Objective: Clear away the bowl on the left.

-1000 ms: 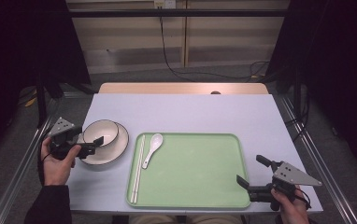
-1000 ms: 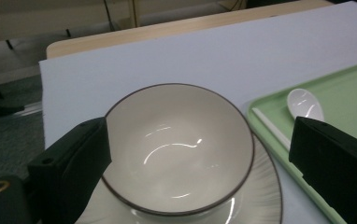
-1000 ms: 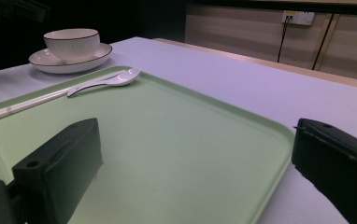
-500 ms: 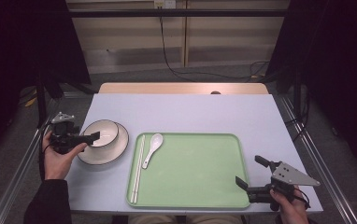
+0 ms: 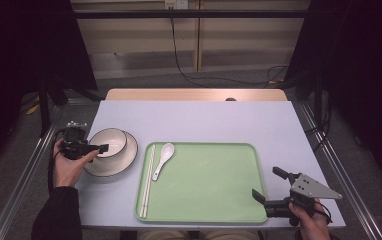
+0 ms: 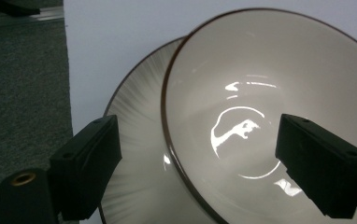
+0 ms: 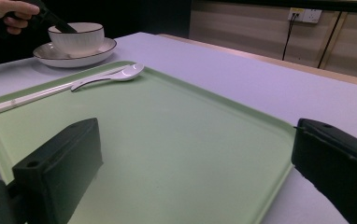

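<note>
The bowl sat on its plate near the desk's left edge. The left gripper straddled the bowl's near rim, jaws just closing, still unclenched. The right gripper hung released over the tray's corner.

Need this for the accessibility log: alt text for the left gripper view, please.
The left gripper, jaws open and just narrowing, straddles the dark rim of a cream bowl, one jaw inside it and one outside. The bowl sits on a matching plate on a pale table.
</note>
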A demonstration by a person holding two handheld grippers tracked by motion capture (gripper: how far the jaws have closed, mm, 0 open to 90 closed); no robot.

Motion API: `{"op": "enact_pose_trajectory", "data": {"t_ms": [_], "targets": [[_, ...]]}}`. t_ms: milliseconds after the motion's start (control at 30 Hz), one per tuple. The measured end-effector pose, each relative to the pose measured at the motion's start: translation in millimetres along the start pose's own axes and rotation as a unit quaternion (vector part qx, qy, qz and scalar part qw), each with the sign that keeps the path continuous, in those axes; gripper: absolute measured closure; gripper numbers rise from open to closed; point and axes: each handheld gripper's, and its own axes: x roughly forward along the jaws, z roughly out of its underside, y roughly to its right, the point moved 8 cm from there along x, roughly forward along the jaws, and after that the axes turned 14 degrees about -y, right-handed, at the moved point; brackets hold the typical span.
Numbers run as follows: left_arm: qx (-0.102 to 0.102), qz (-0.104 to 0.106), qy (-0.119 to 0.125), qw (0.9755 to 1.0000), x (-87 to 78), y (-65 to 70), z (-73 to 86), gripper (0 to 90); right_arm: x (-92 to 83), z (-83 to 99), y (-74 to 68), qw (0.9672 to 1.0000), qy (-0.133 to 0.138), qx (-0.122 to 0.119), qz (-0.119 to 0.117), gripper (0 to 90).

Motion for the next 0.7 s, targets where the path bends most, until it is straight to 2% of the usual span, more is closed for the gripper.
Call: {"op": "enact_pose_trajectory", "data": {"t_ms": [33, 67, 133, 233, 267, 300, 333, 367, 433, 467, 500, 533, 600, 633, 667, 700], "targets": [[0.000, 0.007, -0.002, 1.0000, 1.4, 0.3, 0.8, 12.0, 0.2, -0.1, -0.2, 1.0000, 0.001, 0.000, 0.000, 1.3], [-0.008, 0.006, -0.012, 0.9999, 3.4, -1.1, 2.1, 10.2, 0.3, 0.2, -0.3, 1.0000, -0.001, -0.001, 0.000, 1.3], [-0.012, 0.004, -0.016, 0.9998, 5.1, -1.8, 3.7, 11.9, 0.4, 0.0, -0.2, 1.0000, -0.001, 0.000, 0.001, 1.3], [-0.025, 0.015, -0.016, 0.9994, 4.7, 0.1, 4.7, 21.5, 0.3, -0.3, -0.5, 1.0000, 0.001, 0.001, 0.001, 1.3], [-0.025, 0.009, -0.010, 0.9996, 3.1, 0.7, 4.5, 30.2, 0.3, -0.3, -0.2, 1.0000, 0.001, -0.001, 0.001, 1.3], [-0.018, 0.005, -0.012, 0.9997, 2.0, 0.2, 4.8, 30.8, 0.4, -0.3, 0.0, 1.0000, 0.000, 0.000, 0.003, 1.3], [-0.016, 0.011, -0.013, 0.9997, 0.9, 1.3, 5.0, 33.3, 0.7, -0.2, -0.2, 1.0000, 0.000, 0.000, 0.003, 1.3], [-0.012, 0.010, -0.013, 0.9998, -0.3, 1.2, 5.5, 38.9, 0.8, -0.1, -0.6, 1.0000, -0.001, -0.001, 0.002, 1.3], [-0.025, 0.009, -0.016, 0.9995, 0.2, 0.7, 6.1, 42.5, 0.4, -0.1, -0.5, 1.0000, 0.000, 0.000, 0.002, 1.3], [-0.016, 0.017, -0.023, 0.9995, 0.5, 1.7, 8.4, 46.9, 0.1, -0.2, -0.2, 1.0000, 0.000, 0.000, 0.003, 1.3], [-0.025, 0.013, -0.023, 0.9993, 1.8, 1.6, 8.8, 50.7, 0.4, 0.0, 0.0, 1.0000, 0.000, -0.001, 0.003, 1.3], [-0.021, 0.015, -0.028, 0.9993, 1.8, 1.0, 9.7, 52.8, 0.5, 0.1, -0.2, 1.0000, -0.001, -0.001, 0.004, 1.3], [-0.036, 0.028, -0.025, 0.9987, 1.3, -1.4, 10.5, 56.7, 0.3, 0.0, 0.0, 1.0000, 0.000, 0.000, 0.003, 1.1], [-0.034, 0.027, -0.023, 0.9988, 0.8, -2.9, 10.7, 59.7, 0.5, -0.1, 0.2, 1.0000, 0.001, 0.002, 0.003, 1.1], [-0.040, 0.028, -0.020, 0.9986, 1.0, -3.1, 11.0, 62.5, 0.5, 0.3, 0.5, 1.0000, -0.001, 0.002, 0.004, 1.1], [-0.040, 0.030, -0.025, 0.9984, 0.4, -3.5, 12.3, 64.9, 0.5, 0.5, 0.5, 1.0000, -0.002, 0.003, 0.004, 1.1]]}}
